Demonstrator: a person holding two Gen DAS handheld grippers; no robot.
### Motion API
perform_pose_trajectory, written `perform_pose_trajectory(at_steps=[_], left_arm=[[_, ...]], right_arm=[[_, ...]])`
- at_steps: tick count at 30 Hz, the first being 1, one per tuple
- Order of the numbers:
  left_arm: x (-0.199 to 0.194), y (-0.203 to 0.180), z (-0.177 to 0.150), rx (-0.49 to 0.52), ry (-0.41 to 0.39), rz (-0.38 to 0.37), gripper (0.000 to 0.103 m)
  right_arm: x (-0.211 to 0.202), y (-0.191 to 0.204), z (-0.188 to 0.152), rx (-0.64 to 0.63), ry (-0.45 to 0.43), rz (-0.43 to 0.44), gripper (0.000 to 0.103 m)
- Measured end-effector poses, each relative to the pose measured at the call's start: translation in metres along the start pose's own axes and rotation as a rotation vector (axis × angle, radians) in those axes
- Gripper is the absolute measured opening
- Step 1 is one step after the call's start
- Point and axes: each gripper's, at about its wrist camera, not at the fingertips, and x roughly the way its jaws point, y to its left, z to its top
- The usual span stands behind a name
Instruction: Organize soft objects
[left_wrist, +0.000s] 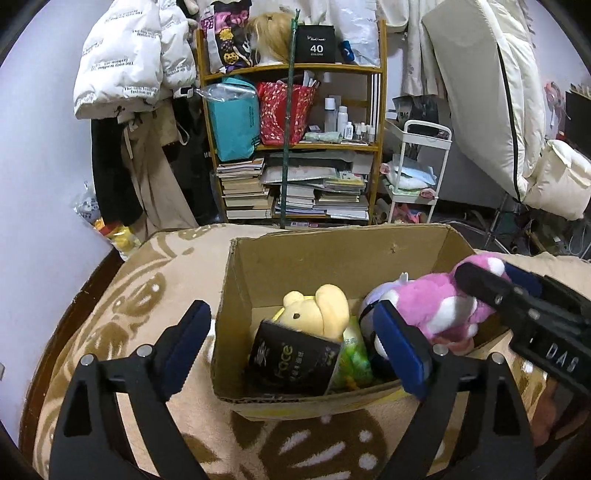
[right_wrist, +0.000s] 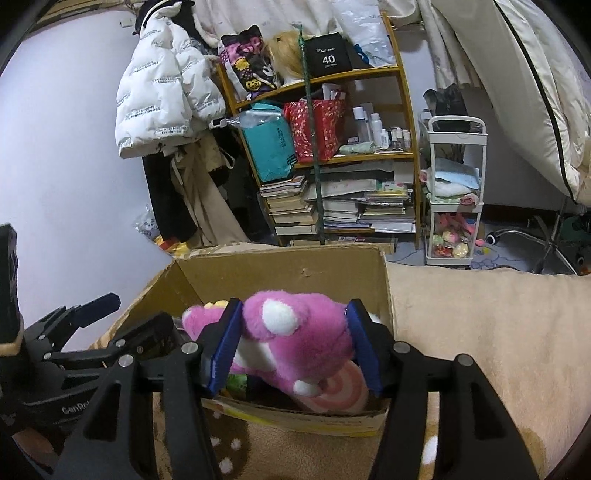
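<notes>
The right claw is gripping a pink plush toy over the cardboard box, its long axis lying crosswise. The left claw is standing wide, empty; only its view is showing a yellow bear inside.

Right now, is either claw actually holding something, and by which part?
The right claw has the pink plush toy between its pads, gripped across its body over the cardboard box. The left claw is open and holds nothing.
</notes>
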Motion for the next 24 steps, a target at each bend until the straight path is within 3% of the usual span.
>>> perform_pose_trajectory(at_steps=[6,8,12,15,19,24], left_arm=[[-0.009,0.003,-0.005,-0.007,0.016,0.025,0.092],[-0.015,0.006,-0.007,-0.02,0.02,0.026,0.092],[-0.032,0.009,-0.011,-0.022,0.002,0.05,0.092],[-0.045,0.011,-0.014,-0.027,-0.011,0.058,0.093],[-0.066,0.013,-0.018,-0.035,-0.034,0.072,0.097],[-0.094,0.013,-0.022,-0.013,-0.08,0.094,0.099]], right_arm=[[-0.018,0.001,0.007,-0.028,-0.038,-0.021,0.065],[-0.028,0.005,0.01,-0.074,-0.059,-0.037,0.074],[-0.046,0.008,0.013,-0.087,-0.082,-0.028,0.078],[-0.055,0.01,0.013,-0.085,-0.086,-0.033,0.089],[-0.068,0.015,0.011,-0.104,-0.088,-0.033,0.091],[-0.087,0.019,0.01,-0.115,-0.106,-0.03,0.102]])
